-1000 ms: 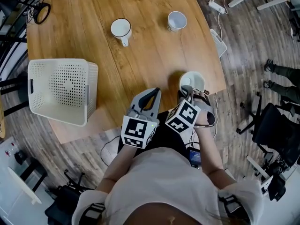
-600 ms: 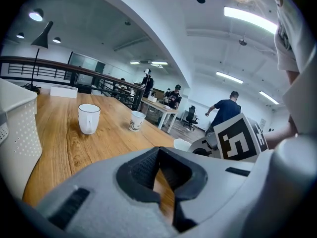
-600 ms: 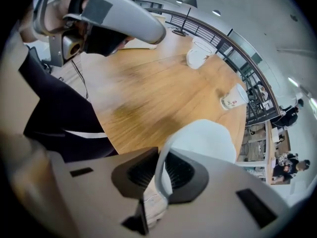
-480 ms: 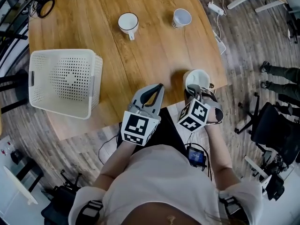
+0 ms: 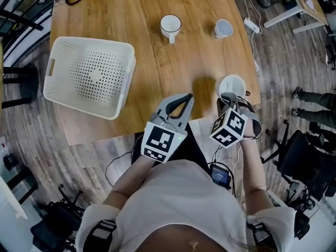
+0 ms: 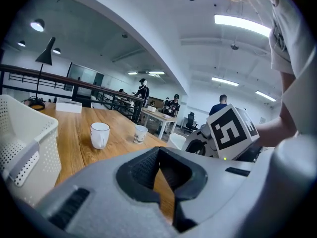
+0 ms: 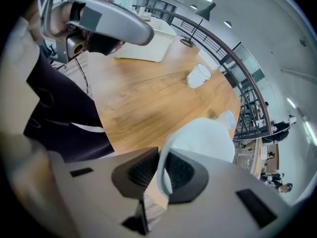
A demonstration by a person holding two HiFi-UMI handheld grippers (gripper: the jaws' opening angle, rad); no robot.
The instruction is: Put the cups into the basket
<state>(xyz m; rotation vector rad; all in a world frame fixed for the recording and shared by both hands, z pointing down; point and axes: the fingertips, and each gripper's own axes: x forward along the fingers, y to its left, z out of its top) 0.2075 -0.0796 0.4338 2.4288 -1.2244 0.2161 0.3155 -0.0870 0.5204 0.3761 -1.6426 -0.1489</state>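
The white ceramic cup point(image 5: 231, 84) is at the near right corner of the wooden desk point(image 5: 157, 72). The right gripper point(image 5: 228, 100) has just closed on its thin edge. A pinch that narrow could let the cup swing or slip on the long carry to the white perforated plastic basket point(image 5: 94, 40) across the desk. The left gripper point(image 5: 182, 97) is closed on nothing.

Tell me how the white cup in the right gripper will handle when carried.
The right gripper, whose jaws have just been closing, pinches only one wall of the white cup, so it may swing or tilt. Its glossy, stiff-looking wall could slip. It looks like ceramic, so probably fragile if dropped.
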